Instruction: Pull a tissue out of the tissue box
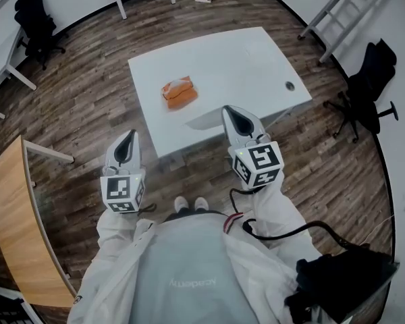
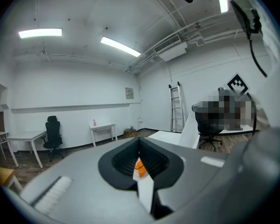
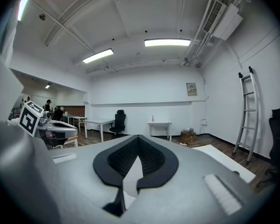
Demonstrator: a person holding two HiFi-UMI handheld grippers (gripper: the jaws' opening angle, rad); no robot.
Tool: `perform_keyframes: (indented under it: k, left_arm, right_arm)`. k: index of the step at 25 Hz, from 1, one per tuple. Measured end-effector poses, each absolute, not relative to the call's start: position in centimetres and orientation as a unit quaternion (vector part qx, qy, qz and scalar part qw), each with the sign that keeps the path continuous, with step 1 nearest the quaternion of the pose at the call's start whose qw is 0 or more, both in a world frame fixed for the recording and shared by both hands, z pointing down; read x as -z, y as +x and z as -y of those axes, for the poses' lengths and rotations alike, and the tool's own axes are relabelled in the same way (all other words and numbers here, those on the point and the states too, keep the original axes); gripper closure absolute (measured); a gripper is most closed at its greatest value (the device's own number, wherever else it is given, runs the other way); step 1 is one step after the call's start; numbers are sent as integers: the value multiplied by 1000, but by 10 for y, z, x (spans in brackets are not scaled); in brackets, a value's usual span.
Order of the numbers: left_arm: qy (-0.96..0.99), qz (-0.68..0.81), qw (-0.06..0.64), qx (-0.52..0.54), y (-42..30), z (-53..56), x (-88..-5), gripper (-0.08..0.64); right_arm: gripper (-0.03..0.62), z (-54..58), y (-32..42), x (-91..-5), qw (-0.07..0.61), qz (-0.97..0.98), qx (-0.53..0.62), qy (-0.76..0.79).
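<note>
An orange tissue box (image 1: 179,92) lies on the white table (image 1: 243,59), left of its middle, with a pale tissue showing on top. Both grippers are held short of the table, apart from the box. My left gripper (image 1: 129,135) hovers over the floor before the table's front edge, jaws together and empty. My right gripper (image 1: 229,111) has its tip just over the front edge, also shut and empty. In the left gripper view the shut left gripper (image 2: 139,141) shows a bit of the orange tissue box (image 2: 139,167) through the gap behind its tips. The right gripper (image 3: 138,138) is shut too.
The table has a cable hole (image 1: 289,86) near its right corner. A wooden desk (image 1: 13,228) stands at the left. Black office chairs (image 1: 35,20) (image 1: 366,90) sit at the far left and right. A ladder (image 1: 344,5) leans at the back right.
</note>
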State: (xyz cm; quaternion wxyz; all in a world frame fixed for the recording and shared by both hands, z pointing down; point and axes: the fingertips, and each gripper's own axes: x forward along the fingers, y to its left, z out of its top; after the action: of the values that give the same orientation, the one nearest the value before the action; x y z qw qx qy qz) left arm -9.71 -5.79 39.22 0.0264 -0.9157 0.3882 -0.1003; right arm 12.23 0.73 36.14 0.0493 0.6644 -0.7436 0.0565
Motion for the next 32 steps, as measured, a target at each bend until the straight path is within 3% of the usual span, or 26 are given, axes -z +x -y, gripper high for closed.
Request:
perform_keyframes:
  k: [32]
  left_arm:
    - [-915,-390,70,68,-78,89,-349,560]
  right_arm:
    - [594,15,131,-330,29,746,-10,666]
